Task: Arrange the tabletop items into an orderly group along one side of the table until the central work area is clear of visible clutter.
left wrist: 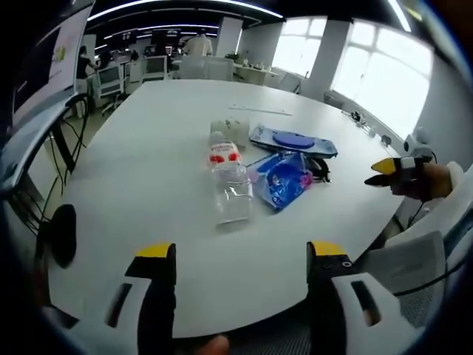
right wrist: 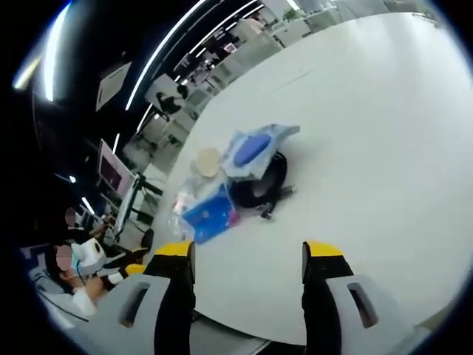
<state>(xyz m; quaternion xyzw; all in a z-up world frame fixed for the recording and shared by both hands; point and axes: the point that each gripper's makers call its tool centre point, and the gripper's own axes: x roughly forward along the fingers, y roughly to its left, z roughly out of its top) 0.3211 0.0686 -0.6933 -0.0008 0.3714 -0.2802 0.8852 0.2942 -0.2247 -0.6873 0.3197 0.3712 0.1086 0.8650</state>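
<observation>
From the left gripper view, the left gripper [left wrist: 240,259] hangs above the near edge of the white table [left wrist: 148,163], its two yellow-tipped fingers [left wrist: 155,255] spread wide apart with nothing between them. Straight ahead of the gap, a little beyond the fingertips, a clear plastic bottle [left wrist: 230,185] with a red label lies on its side. Just past it, off toward the right finger, sits a blue packet [left wrist: 284,181] touching a dark cable bundle [left wrist: 318,168], and beyond those a flat wipes pack [left wrist: 294,140] with a blue oval lid. A clear cup [left wrist: 229,129] stands behind the bottle. Far off to the right, the other gripper's yellow tip pokes in over the table edge — whether it is touching anything I cannot tell.

From the right gripper view, the right gripper [right wrist: 247,262] also stands with its fingers [right wrist: 321,255] parted and empty. The same cluster lies ahead and toward the left finger — blue packet [right wrist: 211,211] nearest, black cable [right wrist: 259,185] beside it, wipes pack [right wrist: 255,148] behind. The table [right wrist: 369,148] ahead of the right finger is bare white.
</observation>
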